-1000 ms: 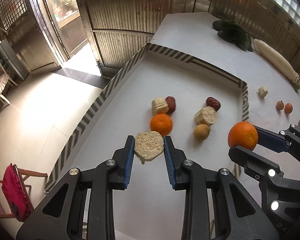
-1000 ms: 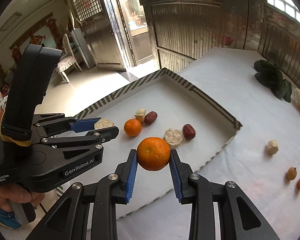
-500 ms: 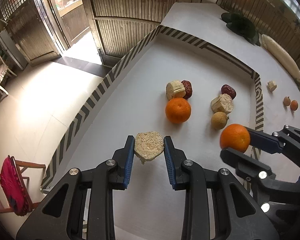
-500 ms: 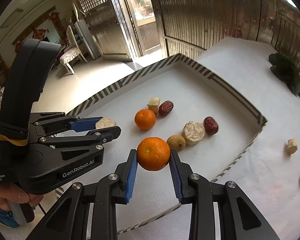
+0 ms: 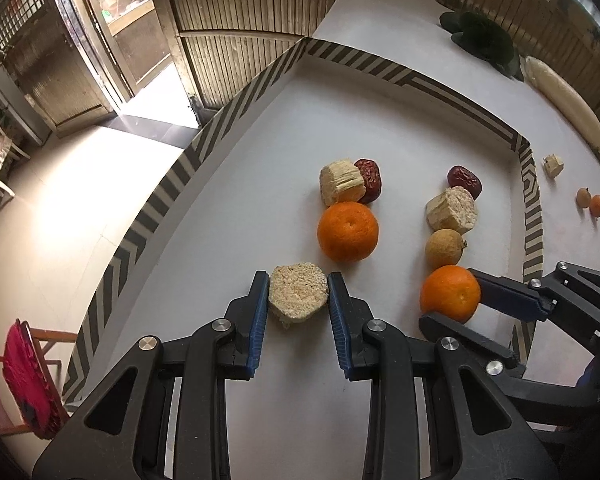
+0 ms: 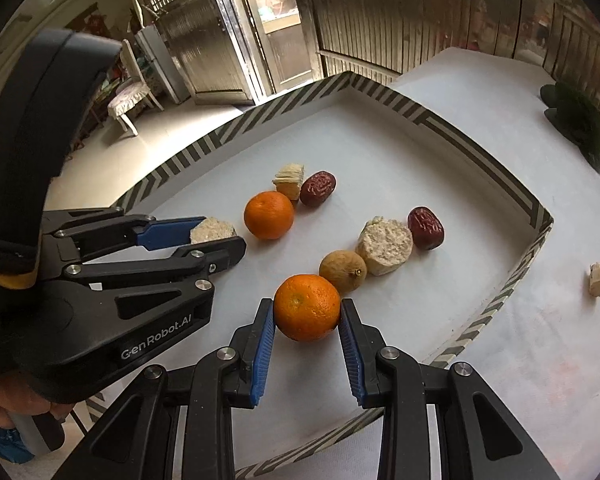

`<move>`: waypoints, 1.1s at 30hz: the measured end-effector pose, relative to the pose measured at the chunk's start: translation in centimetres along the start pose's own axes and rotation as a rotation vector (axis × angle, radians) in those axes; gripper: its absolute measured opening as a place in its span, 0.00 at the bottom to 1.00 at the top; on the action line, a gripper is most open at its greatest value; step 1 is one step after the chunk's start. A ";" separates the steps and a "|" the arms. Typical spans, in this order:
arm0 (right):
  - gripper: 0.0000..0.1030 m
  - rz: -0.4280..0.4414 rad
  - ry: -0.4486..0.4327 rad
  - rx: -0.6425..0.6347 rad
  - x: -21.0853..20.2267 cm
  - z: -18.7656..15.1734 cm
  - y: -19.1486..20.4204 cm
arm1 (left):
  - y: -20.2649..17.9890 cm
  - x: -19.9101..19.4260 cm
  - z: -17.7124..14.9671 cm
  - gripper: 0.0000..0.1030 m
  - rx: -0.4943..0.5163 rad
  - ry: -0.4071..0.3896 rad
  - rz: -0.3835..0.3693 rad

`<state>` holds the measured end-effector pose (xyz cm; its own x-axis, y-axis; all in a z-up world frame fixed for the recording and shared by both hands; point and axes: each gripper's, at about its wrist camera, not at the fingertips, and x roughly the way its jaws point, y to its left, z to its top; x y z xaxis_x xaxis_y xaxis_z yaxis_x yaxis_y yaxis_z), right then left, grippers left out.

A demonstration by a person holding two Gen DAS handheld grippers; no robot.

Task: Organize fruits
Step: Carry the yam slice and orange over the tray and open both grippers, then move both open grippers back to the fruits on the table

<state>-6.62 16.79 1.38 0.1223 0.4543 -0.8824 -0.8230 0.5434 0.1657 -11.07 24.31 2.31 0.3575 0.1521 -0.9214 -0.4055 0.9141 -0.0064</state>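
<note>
My left gripper (image 5: 298,300) is shut on a pale sugarcane slice (image 5: 298,294), low over the white tray floor (image 5: 380,128), just before a loose orange (image 5: 348,231). My right gripper (image 6: 307,320) is shut on a second orange (image 6: 307,306), held next to a brown longan (image 6: 343,271). In the tray two rows lie: a cane chunk (image 5: 341,182) with a red date (image 5: 370,180), and a cane piece (image 5: 453,209) with another date (image 5: 465,180) and the longan (image 5: 444,246). The right gripper also shows in the left wrist view (image 5: 460,300).
The tray has a striped rim (image 5: 534,216). Outside it on the white table lie a small cane cube (image 5: 553,165), small round fruits (image 5: 590,200), a dark leafy vegetable (image 5: 480,36) and a long white radish (image 5: 564,100). The table's left edge drops to the floor.
Both grippers moved forward and down into the tray with their loads. The right gripper's orange now sits close behind the longan; the left's slice is close behind the loose orange.
</note>
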 end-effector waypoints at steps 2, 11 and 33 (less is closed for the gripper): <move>0.30 -0.004 0.003 -0.003 0.2 0.1 0.1 | -0.2 0.1 0.1 0.28 0.005 -0.001 0.005; 0.33 0.010 -0.004 -0.007 0.2 -0.1 0.6 | -0.3 0.1 0.0 0.28 -0.004 -0.001 0.009; 0.35 -0.046 -0.161 0.110 -7.9 -2.7 -4.1 | -5.0 -3.2 1.7 0.58 0.026 -0.068 -0.050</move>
<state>-5.67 9.08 6.47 0.2532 0.5294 -0.8097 -0.7497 0.6363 0.1816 -8.75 19.84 5.98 0.4331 0.1303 -0.8919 -0.3637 0.9306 -0.0406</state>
